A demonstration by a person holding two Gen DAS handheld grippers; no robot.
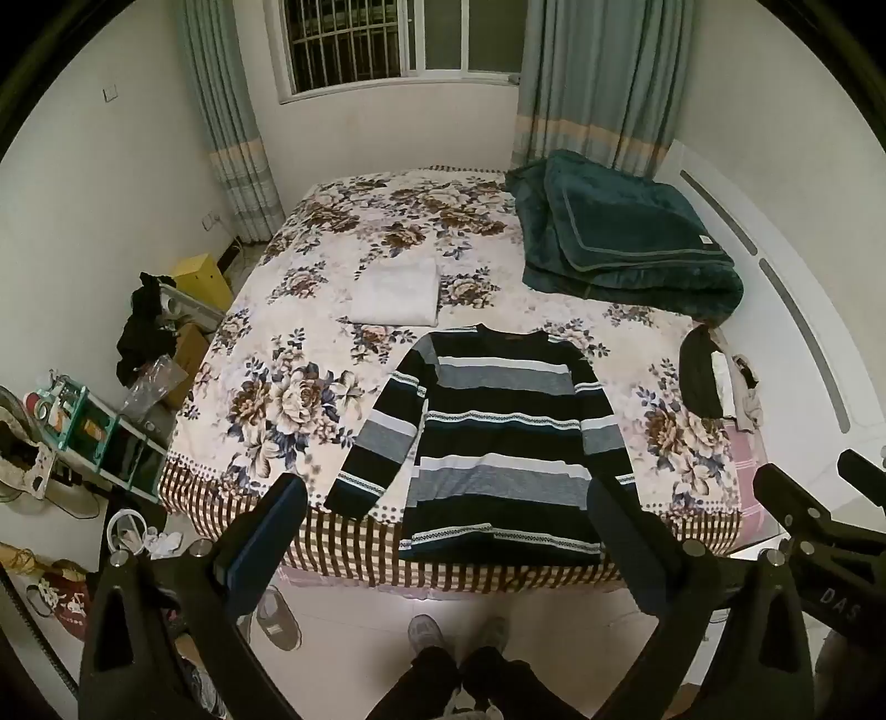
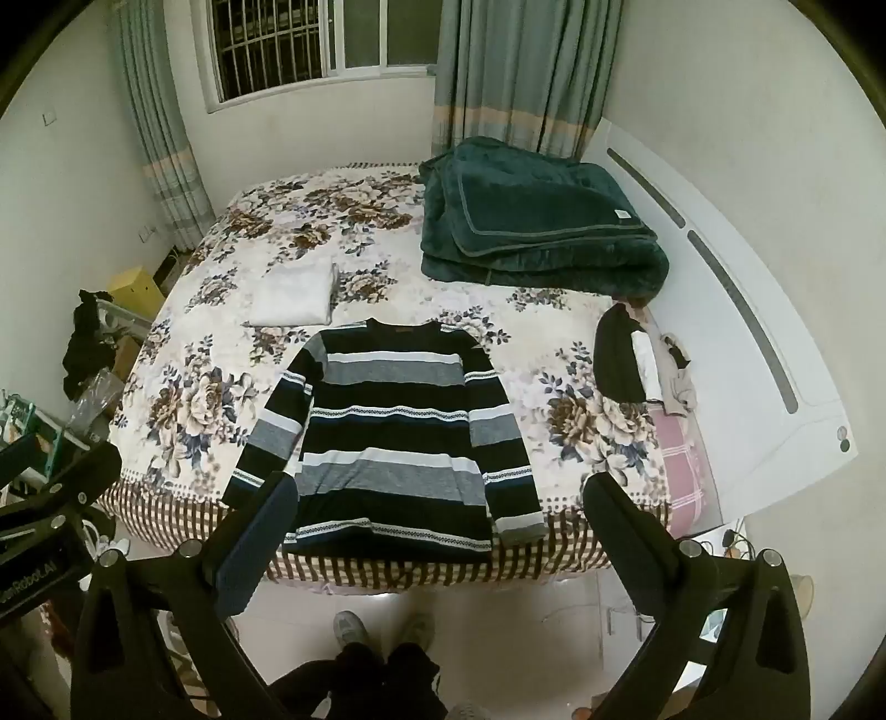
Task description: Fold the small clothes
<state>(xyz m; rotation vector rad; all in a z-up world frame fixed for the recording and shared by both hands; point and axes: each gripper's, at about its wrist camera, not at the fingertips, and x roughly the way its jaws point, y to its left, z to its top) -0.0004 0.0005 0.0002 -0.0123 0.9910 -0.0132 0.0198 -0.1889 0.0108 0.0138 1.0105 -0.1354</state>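
While I am standing at the foot of the bed (image 1: pixel 266 343), both of my grippers are hanging above its near edge, tilted down toward the striped sweater (image 1: pixel 498 437). It is lying flat and spread out, its long axis running from six o'clock to twelve o'clock in both views: the hem is sitting at the near edge of the bed, and the neckline is pointing away from me toward the window (image 1: pixel 387 44). Both sleeves are angling out and down, toward seven and five o'clock.

My left gripper (image 1: pixel 451 531) is standing with its jaws spread as wide as they go, gripping nothing; the sweater's hem is showing in the gap between them, well below the fingertips and untouched. My right gripper (image 2: pixel 443 531) is likewise wide open and empty, with the same hem framed between its fingers and the left sleeve's cuff disappearing behind the left-hand finger.

At eleven o'clock from the neckline a folded white cloth (image 1: pixel 396 296) is resting on the floral bedspread. At one o'clock a folded dark green blanket (image 1: pixel 626 243) is sitting near the headboard, and at three o'clock a small pile of clothes (image 1: pixel 714 382) is waiting.
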